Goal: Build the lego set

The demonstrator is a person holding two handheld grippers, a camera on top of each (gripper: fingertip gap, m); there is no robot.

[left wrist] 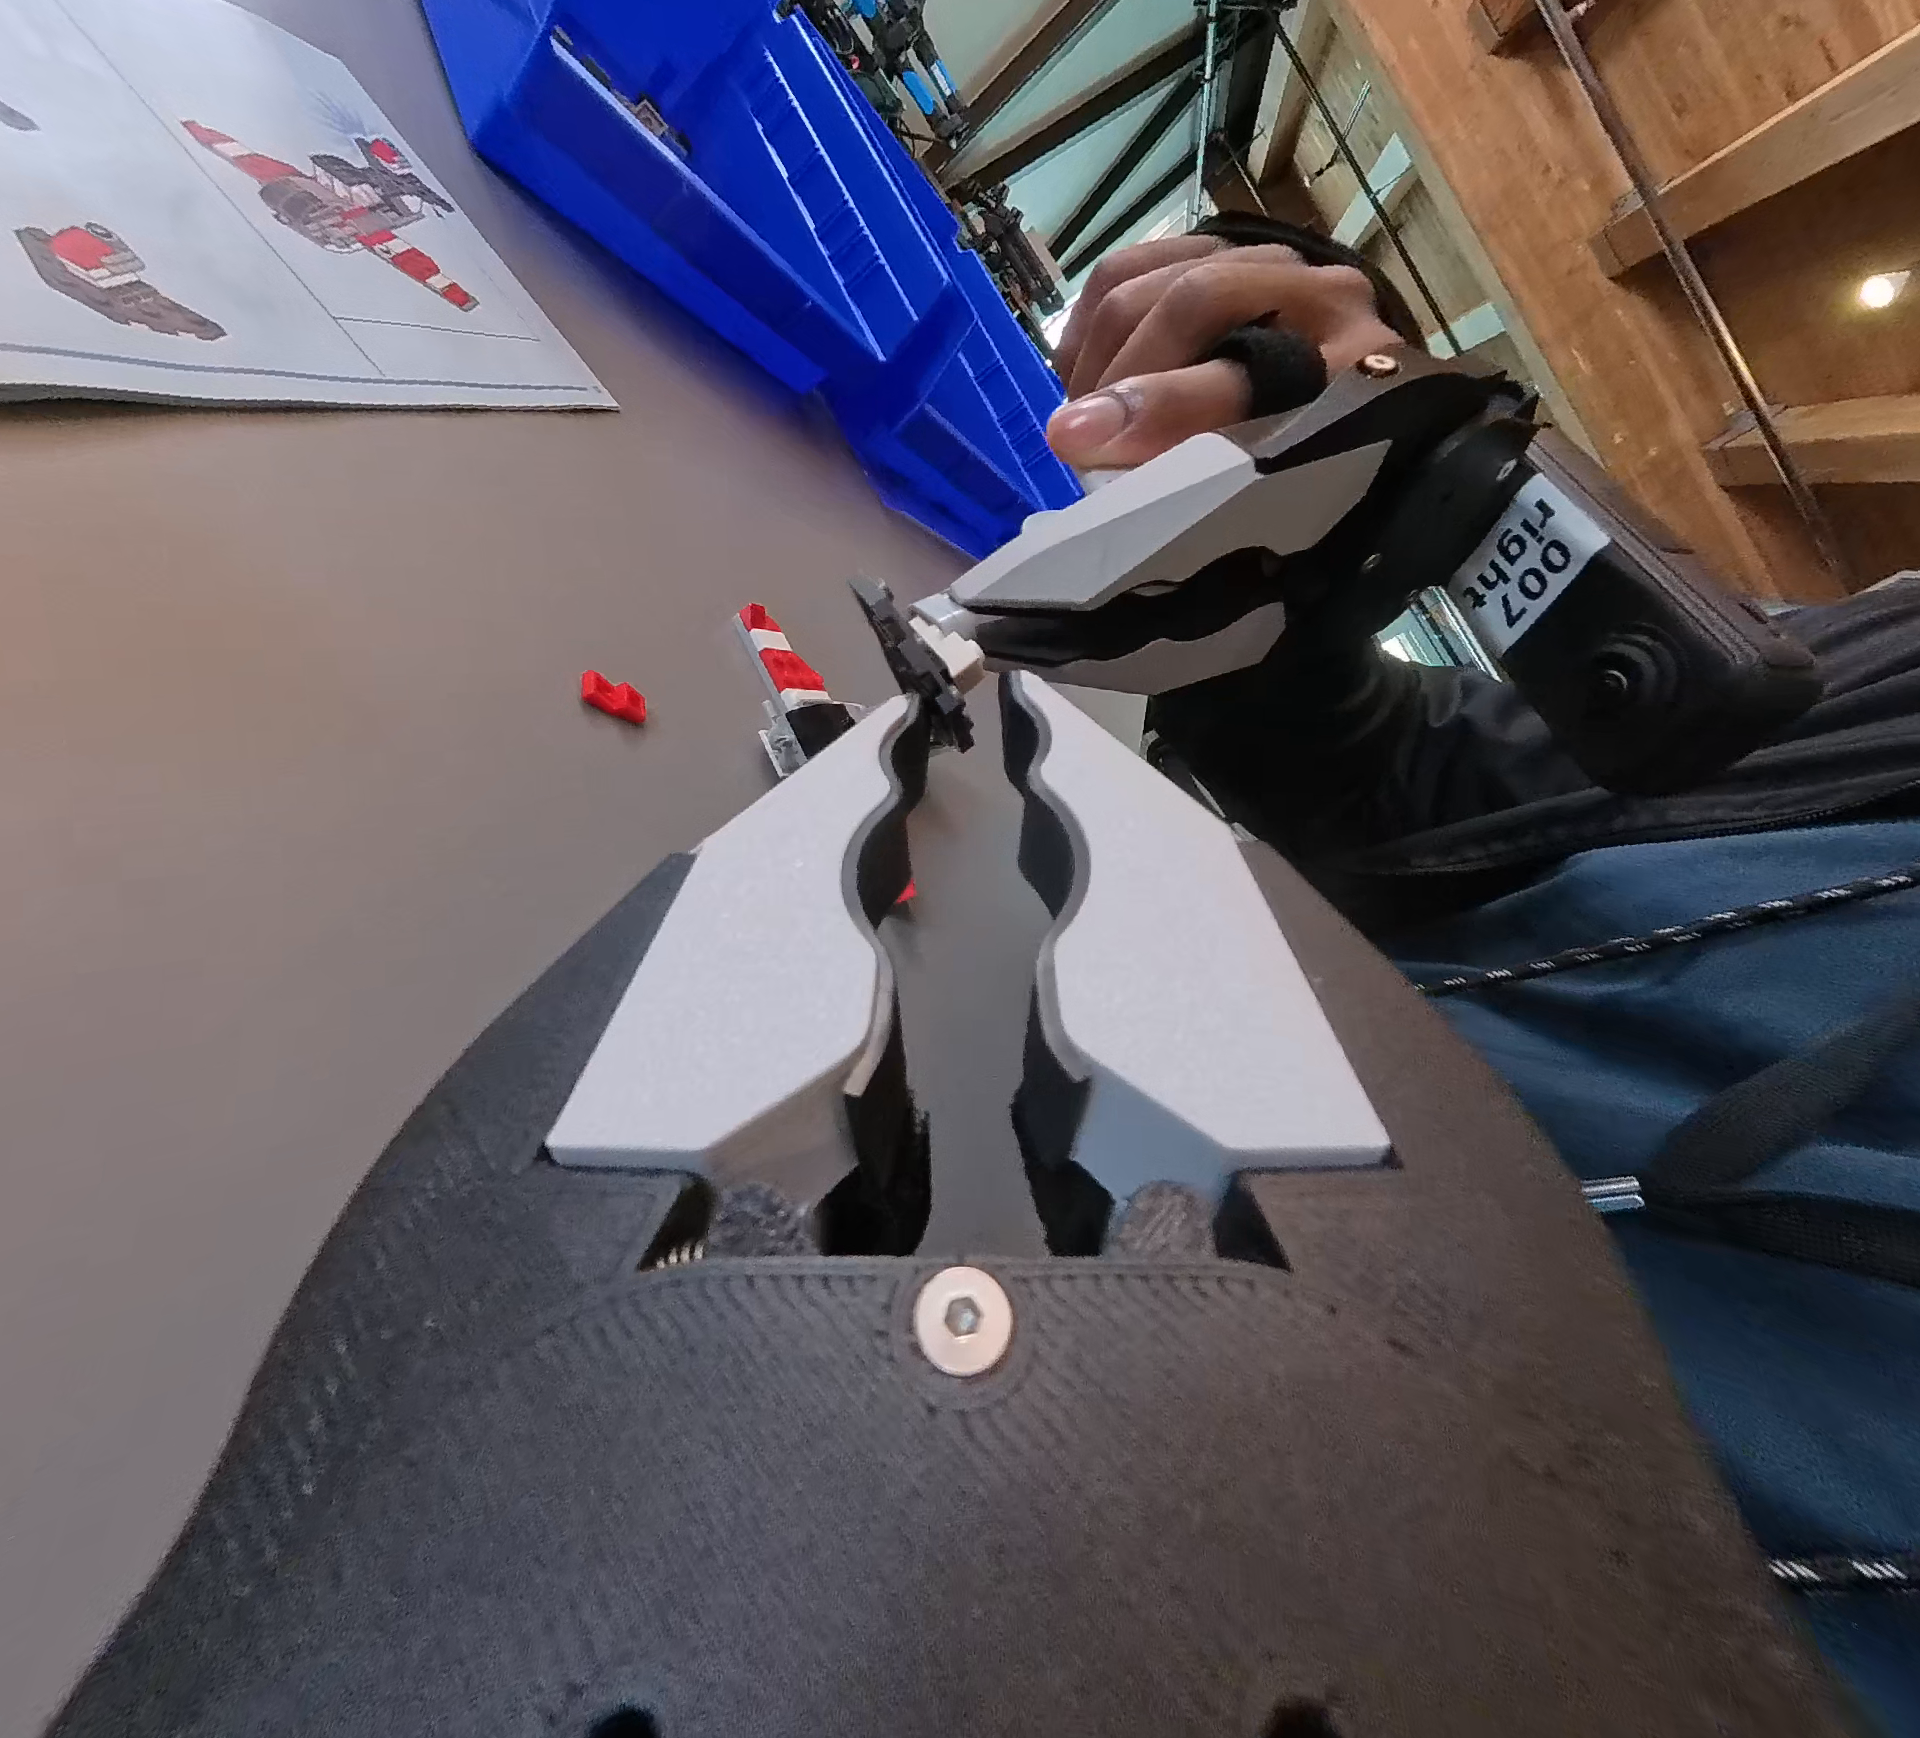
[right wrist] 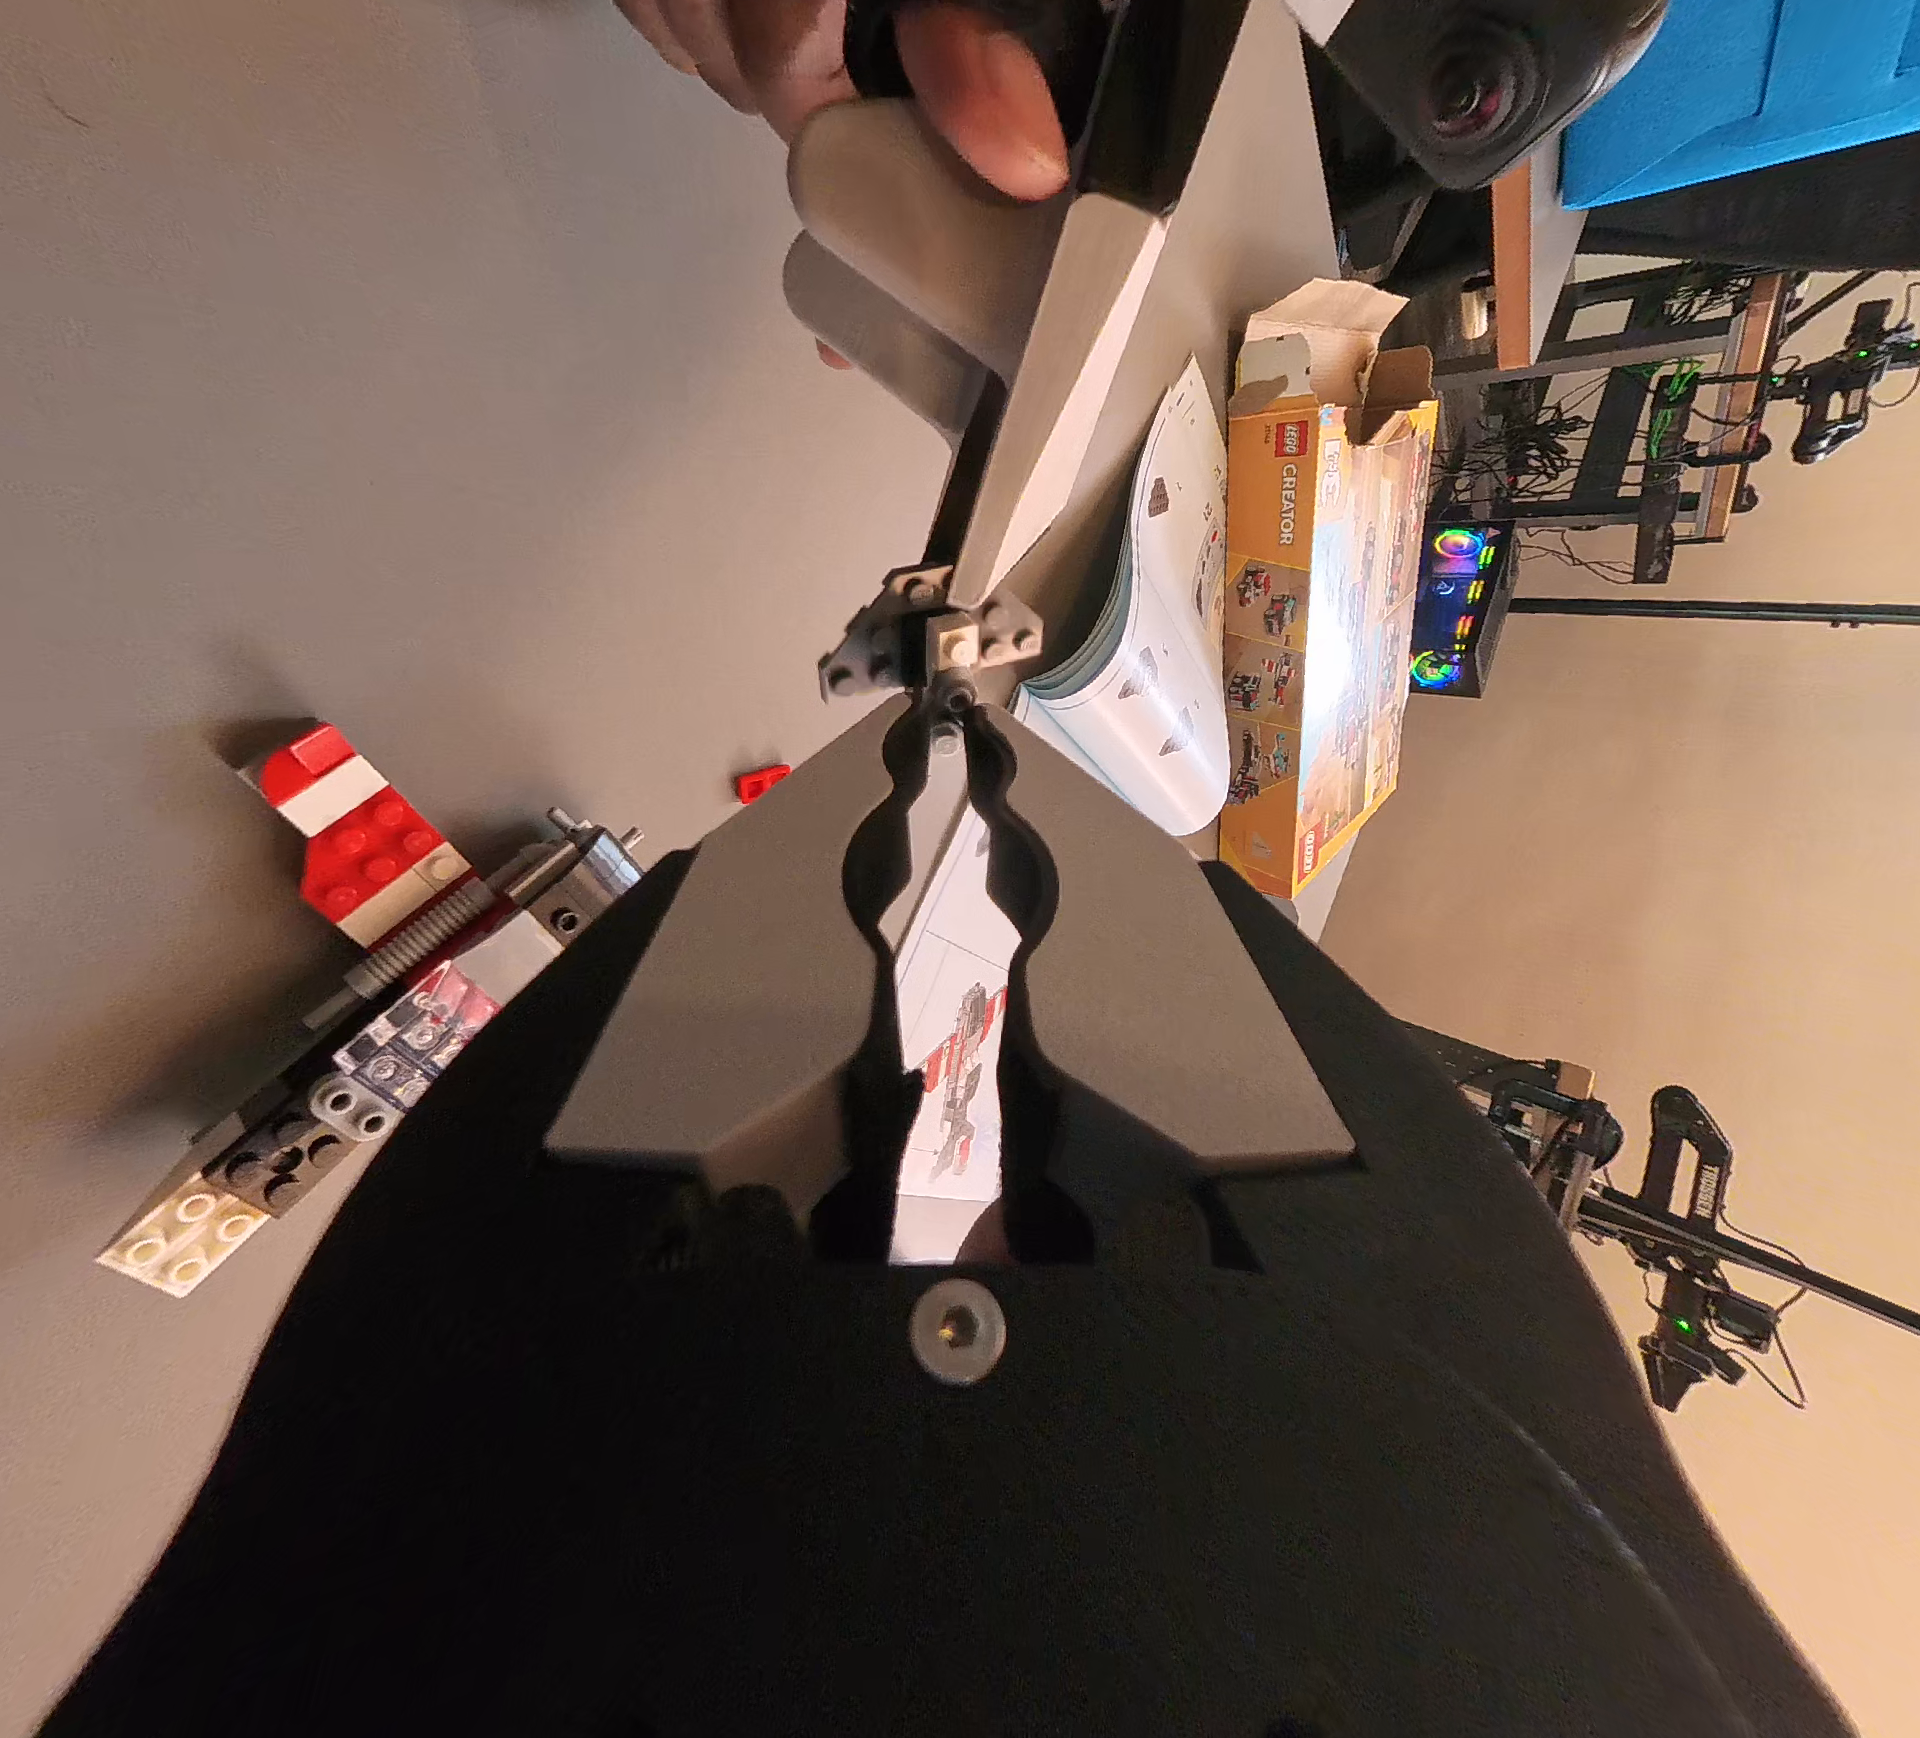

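left gripper [left wrist: 961,701] fingers pinch a dark grey winged lego plate [left wrist: 914,665]; right gripper [right wrist: 951,732] fingers clamp its light grey stud piece [right wrist: 956,649] above the table [left wrist: 312,753].

We see a small grey lego piece [right wrist: 940,649] held aloft; the red-and-white wing build [right wrist: 364,867] lies flat on the table.

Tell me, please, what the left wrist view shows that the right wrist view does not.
Only the left wrist view shows the wooden shelves and the person's dark jacket. Only the right wrist view shows the yellow lego box and a computer case with coloured lights. Both show the instruction booklet, the small red piece, the red-and-white wing, and the grey assembly at the tips of the left tool and right tool.
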